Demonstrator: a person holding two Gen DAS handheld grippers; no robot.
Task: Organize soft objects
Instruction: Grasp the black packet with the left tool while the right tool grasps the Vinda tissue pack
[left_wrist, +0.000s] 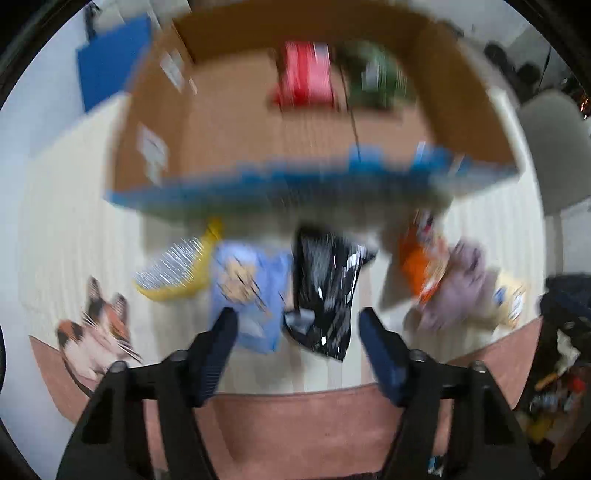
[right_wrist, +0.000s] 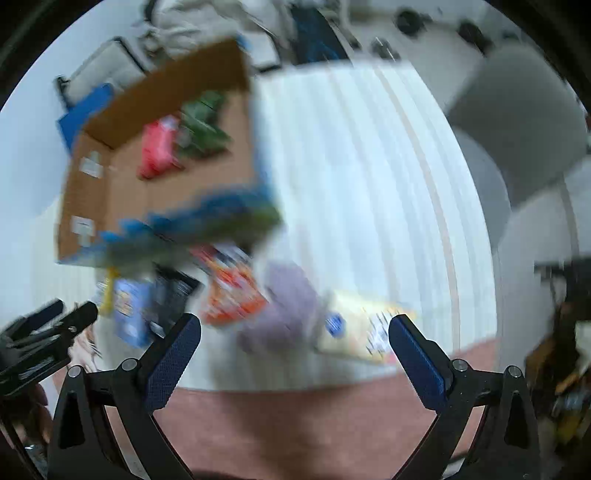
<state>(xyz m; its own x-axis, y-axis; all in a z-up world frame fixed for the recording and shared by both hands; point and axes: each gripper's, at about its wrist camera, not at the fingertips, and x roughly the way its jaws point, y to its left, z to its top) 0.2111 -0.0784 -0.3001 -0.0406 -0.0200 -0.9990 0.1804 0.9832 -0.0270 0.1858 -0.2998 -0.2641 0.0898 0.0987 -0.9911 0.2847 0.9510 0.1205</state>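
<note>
White table (right_wrist: 369, 184) with box (left_wrist: 236, 140), packets (left_wrist: 325, 288)

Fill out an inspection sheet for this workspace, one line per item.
Surface: white ribbed mat on a pinkish table; both views blurred.
Job's things: cardboard box holds a red packet and a green packet. In front of it lie a yellow brush, light blue packet, black packet, orange packet, lilac cloth and cream packet.
Clutter: cat-shaped item at the table edge.
Grippers: left gripper and right gripper both open, nothing between the fingers.
Cables: nothing seen.
Surroundings: grey chair, blue folder, floor clutter.
</note>
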